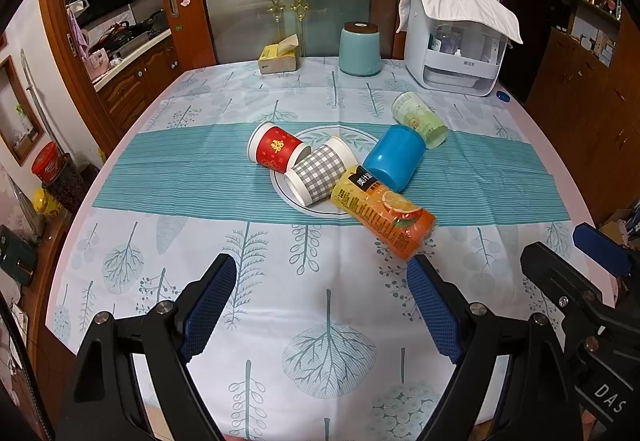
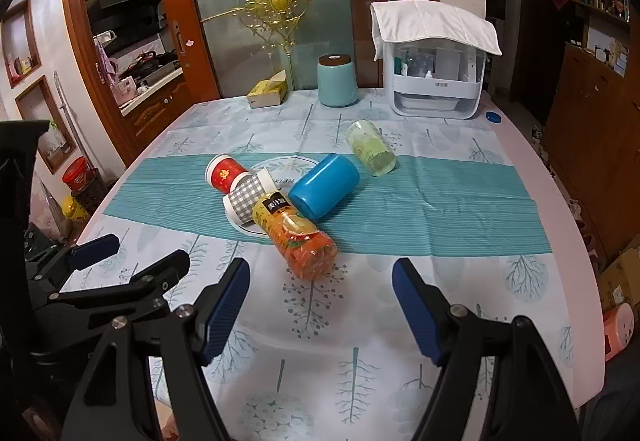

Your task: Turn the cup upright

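Both hand-held grippers wide apart; blue cup (image 1: pixel 394 157) sideways, mouth hidden.

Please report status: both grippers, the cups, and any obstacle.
Left gripper open, empty. Right gripper open, empty. Five cups on their sides, orange cup nearest. Path clear.

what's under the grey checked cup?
The grey checked cup lies on its side on the round white emblem printed in the tablecloth's teal band. Touching neighbours: red cup, orange cup. Beneath-cup area is hidden.
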The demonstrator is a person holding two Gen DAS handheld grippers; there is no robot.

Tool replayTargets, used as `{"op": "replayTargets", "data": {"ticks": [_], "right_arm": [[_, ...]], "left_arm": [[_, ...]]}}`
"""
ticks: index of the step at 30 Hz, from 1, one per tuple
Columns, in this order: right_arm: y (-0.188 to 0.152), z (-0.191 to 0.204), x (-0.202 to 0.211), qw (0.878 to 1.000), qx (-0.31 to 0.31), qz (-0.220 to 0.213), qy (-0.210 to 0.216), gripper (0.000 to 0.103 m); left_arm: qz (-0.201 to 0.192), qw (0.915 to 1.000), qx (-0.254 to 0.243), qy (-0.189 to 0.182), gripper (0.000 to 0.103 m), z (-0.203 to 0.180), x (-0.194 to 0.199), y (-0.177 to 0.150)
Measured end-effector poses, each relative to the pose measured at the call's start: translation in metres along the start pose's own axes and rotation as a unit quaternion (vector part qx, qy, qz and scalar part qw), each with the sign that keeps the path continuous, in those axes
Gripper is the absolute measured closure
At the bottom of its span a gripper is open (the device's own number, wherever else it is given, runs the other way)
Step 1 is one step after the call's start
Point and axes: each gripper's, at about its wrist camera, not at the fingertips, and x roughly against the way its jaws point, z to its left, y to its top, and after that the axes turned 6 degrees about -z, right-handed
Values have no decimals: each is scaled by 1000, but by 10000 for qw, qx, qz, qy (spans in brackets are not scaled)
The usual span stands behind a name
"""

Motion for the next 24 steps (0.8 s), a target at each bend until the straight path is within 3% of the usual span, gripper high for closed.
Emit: {"op": "replayTargets", "data": {"ticks": [24], "right_arm": [[-4,0,-5,9999,-46,112,31,29]], "left_arm": [[33,10000,7,-21,17,0,0,-1]]}}
